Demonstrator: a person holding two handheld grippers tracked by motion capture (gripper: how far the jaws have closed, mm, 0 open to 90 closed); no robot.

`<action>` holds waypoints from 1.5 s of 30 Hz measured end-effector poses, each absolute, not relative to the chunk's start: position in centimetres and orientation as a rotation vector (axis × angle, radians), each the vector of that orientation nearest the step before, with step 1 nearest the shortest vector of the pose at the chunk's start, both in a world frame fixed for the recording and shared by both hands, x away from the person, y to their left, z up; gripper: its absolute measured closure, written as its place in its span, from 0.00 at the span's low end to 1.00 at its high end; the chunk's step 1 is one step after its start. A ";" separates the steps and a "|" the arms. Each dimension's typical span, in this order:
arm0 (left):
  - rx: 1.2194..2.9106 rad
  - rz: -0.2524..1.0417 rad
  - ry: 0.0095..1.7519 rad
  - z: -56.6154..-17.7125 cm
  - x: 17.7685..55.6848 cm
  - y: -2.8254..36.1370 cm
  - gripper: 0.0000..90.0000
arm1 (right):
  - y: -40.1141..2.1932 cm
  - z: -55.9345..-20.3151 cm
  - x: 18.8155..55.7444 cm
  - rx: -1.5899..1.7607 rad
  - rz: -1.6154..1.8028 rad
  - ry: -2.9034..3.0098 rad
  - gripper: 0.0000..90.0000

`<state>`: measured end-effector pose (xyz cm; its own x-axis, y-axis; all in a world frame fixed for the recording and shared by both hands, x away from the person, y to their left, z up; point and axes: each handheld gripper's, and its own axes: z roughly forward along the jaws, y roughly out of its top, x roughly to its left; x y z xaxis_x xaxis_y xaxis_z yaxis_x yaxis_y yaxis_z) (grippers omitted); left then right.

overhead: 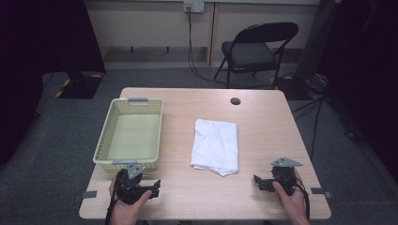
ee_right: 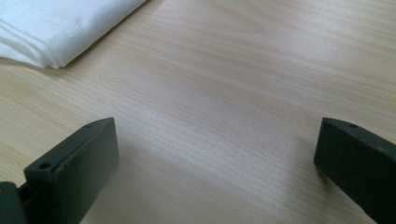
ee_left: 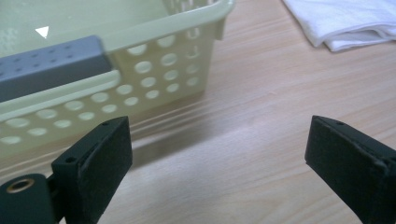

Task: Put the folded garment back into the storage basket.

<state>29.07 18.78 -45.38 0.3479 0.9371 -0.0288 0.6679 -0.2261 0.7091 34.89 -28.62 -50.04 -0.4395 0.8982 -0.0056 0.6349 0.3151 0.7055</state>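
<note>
black folding chair [overhead: 256, 47] beyond the table; wall socket [overhead: 193, 6] behind

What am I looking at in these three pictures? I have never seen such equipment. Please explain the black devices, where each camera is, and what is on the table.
There is no robot here. A person sits at a wooden table and holds a tool in each hand: the left hand-held gripper and the right hand-held gripper. Each has two black jaws that can pinch things.

The high view comes from a camera above the person, looking down. The other two pictures come from small cameras riding on the grippers, so you see their own jaws at the bottom.

On the table lie a pale yellow basket with grey handles, which looks empty, and a folded white cloth beside it. A chair stands behind the table.

Both grippers have their jaws wide apart and hold nothing.
</note>
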 end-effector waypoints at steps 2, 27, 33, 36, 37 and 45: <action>1.994 0.541 1.382 -45.4 29.0 18.4 0.08 | -28.6 -50.0 34.9 1.362 0.899 2.188 0.00; 2.078 0.548 1.256 -44.1 29.0 15.5 0.07 | -28.6 -50.0 34.9 1.359 0.902 2.194 0.00; 2.058 0.546 1.275 -43.4 29.4 16.0 0.07 | -28.6 -50.0 34.9 1.359 0.902 2.194 0.00; 2.050 0.538 1.260 -42.9 29.7 15.7 0.06 | -28.6 -50.0 34.9 1.359 0.902 2.194 0.00; 2.053 0.535 1.253 -42.8 29.8 15.7 0.06 | -28.6 -50.0 34.9 1.359 0.902 2.194 0.00; 2.036 0.521 1.236 -42.2 30.4 14.7 0.06 | -28.6 -50.0 34.9 1.359 0.902 2.194 0.00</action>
